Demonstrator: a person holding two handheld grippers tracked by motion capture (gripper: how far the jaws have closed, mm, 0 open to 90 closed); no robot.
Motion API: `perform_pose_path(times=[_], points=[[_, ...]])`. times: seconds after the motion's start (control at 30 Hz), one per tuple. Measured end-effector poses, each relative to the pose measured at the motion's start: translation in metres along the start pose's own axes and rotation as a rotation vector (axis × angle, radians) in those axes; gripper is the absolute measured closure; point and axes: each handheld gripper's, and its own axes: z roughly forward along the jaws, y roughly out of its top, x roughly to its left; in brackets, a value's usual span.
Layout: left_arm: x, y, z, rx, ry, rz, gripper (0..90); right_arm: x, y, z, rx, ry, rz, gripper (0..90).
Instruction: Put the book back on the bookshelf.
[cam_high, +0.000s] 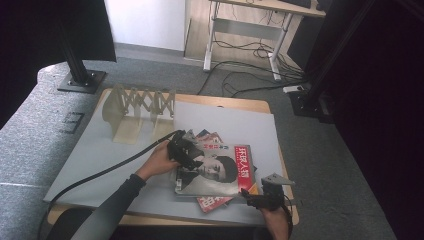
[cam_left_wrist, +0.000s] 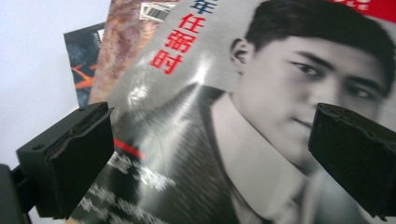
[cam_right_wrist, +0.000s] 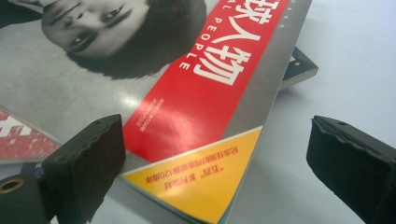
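A stack of magazines lies on the grey mat (cam_high: 100, 145). On top is a grey magazine (cam_high: 215, 172) with a black-and-white portrait and a red title band (cam_right_wrist: 201, 88). My left gripper (cam_high: 187, 152) hovers over its left part, jaws wide apart over the portrait (cam_left_wrist: 261, 107), holding nothing. My right gripper (cam_high: 262, 199) stands open at the magazine's near right corner, where a yellow triangle (cam_right_wrist: 201, 179) lies between its jaws. Other magazines (cam_left_wrist: 121, 46) poke out from under the top one, one with a red cover (cam_high: 212, 202) at the front.
A beige folding rack (cam_high: 140, 107) stands at the back left of the mat. A black cable (cam_high: 105, 172) trails from the left gripper across the mat. The wooden table edge (cam_high: 235, 102) borders the mat. A desk (cam_high: 250, 30) and floor cables lie beyond.
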Motion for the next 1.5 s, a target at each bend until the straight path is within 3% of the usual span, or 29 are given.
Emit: perform_pose_path(times=[0.17,0.43,0.53,0.7,0.93,1.3,1.5], points=[[0.009,-0.002,0.008,-0.015,-0.012,-0.042,0.5,-0.001,-0.003,-0.003,0.001,0.009,0.008,4.9],[0.014,0.002,0.018,0.013,0.033,-0.003,0.6,-0.002,-0.006,-0.006,0.002,0.014,0.009,5.2],[0.016,0.003,0.020,0.009,0.030,-0.004,0.4,-0.002,-0.007,-0.007,0.004,0.018,0.010,5.3],[0.022,0.002,0.025,-0.011,0.006,-0.056,0.7,-0.002,-0.009,-0.008,0.019,0.017,-0.002,5.5],[0.020,0.002,0.024,-0.003,0.013,-0.066,0.5,-0.002,-0.009,-0.008,0.016,0.013,-0.002,4.9],[0.010,-0.004,0.014,0.055,0.004,-0.065,0.0,-0.009,-0.011,-0.009,0.003,-0.046,0.033,5.0],[0.005,-0.010,0.009,0.039,0.013,-0.073,0.0,-0.012,-0.010,-0.009,-0.002,-0.066,0.041,5.0]])
